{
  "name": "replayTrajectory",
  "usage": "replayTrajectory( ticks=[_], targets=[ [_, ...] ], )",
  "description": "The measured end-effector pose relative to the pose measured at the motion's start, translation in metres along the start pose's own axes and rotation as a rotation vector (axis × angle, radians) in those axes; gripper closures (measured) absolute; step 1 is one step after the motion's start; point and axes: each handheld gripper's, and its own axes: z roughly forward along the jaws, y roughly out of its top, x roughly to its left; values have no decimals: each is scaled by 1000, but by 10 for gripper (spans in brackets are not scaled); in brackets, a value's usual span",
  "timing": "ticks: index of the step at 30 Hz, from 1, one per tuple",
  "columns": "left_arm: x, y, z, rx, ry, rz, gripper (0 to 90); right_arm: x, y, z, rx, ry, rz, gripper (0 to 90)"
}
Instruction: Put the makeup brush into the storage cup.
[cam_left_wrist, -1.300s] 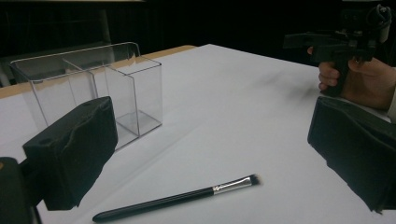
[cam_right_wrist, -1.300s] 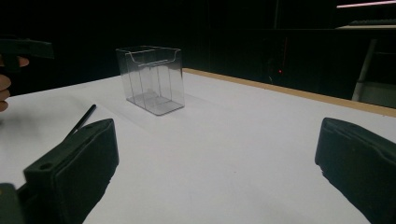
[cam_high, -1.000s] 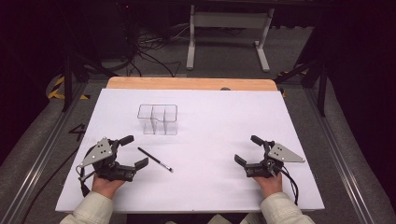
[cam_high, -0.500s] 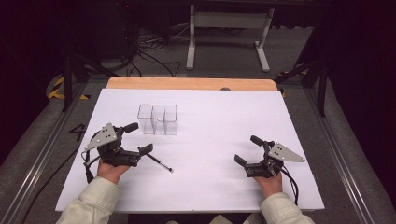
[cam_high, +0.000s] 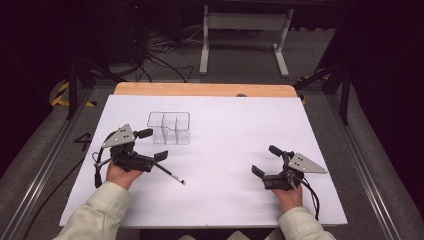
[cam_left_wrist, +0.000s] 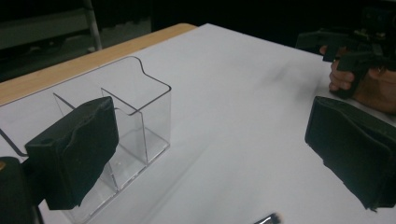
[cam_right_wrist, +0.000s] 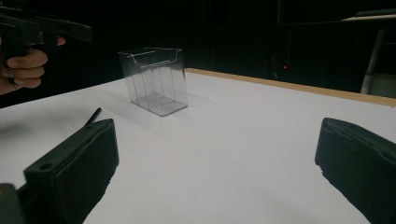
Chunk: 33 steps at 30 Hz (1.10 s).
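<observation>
Black, matte and blocky, my left tongs (cam_high: 154, 145) hang wide apart with nothing between them, held just above the white table (cam_high: 235, 130). Their padded jaws look rubbery, one edge faintly wavy in the left gripper view. Just under the near jaw lies a thin black pen (cam_high: 169, 173), slanting away toward my right with a pale tip; its upper end is covered by the jaw, and in the left gripper view only a blurred sliver of it (cam_left_wrist: 267, 219) shows at the bottom edge. Just beyond these tongs stands a clear plastic organiser (cam_high: 169, 128), hard-walled and split into upright compartments; how many, I cannot tell for certain. My right tongs (cam_high: 266, 161) rest well apart on the far side of the sheet, jaws also spread wide and holding nothing. A bare wooden strip (cam_high: 200, 89) borders the table's far edge.
</observation>
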Motion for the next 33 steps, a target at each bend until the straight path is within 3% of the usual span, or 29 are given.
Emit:
replayTrajectory(
  ticks=[4, 18, 33],
  targets=[
    [1, 7, 6, 90, 2, 30, 39, -1, 0, 0, 6, -3, 8, 1],
    [3, 19, 19, 296, -34, 72, 45, -2, 0, 0, 7, -4, 24, 1],
    [-2, 26, 33, 458, -33, 149, 30, -2, 0, 0, 8, 1, 30, 1]
  ],
)
